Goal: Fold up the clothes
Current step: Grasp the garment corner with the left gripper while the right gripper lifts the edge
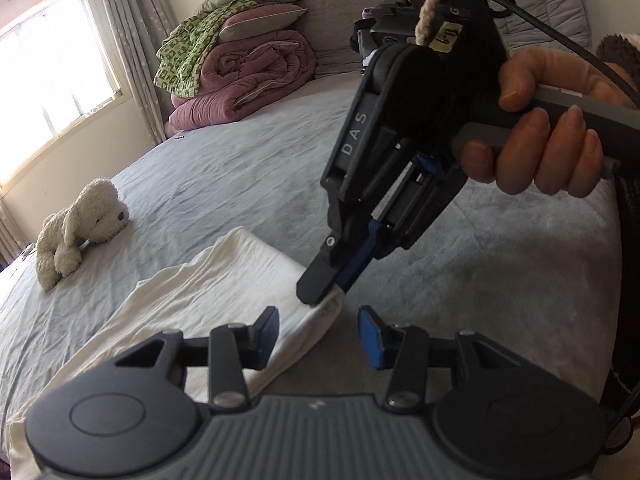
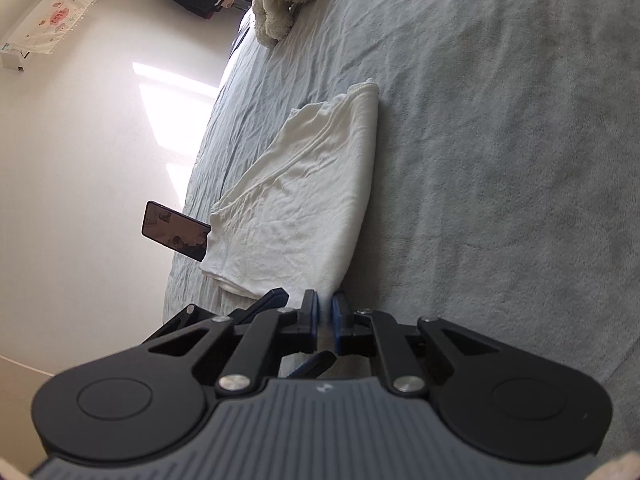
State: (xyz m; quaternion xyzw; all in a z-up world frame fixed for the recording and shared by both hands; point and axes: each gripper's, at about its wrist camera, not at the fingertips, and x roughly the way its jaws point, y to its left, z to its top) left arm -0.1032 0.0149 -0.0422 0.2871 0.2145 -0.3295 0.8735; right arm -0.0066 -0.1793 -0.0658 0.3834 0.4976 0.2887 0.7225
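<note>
While my right gripper (image 1: 328, 294) is clamped on a corner of the creased white cotton garment (image 2: 296, 204), my left gripper (image 1: 318, 330) hangs parted, gripping nothing, just beside that corner. The garment lies folded long on the grey-blue bed sheet (image 2: 500, 160), well apart from the cream plush dog (image 1: 78, 226).

Left gripper (image 1: 318, 330) agape (right gripper (image 2: 325, 312) clamped)

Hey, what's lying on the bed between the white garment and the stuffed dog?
Nothing: between the white garment and the stuffed dog there is only bare grey bedsheet. Both wrist views show it.
</note>
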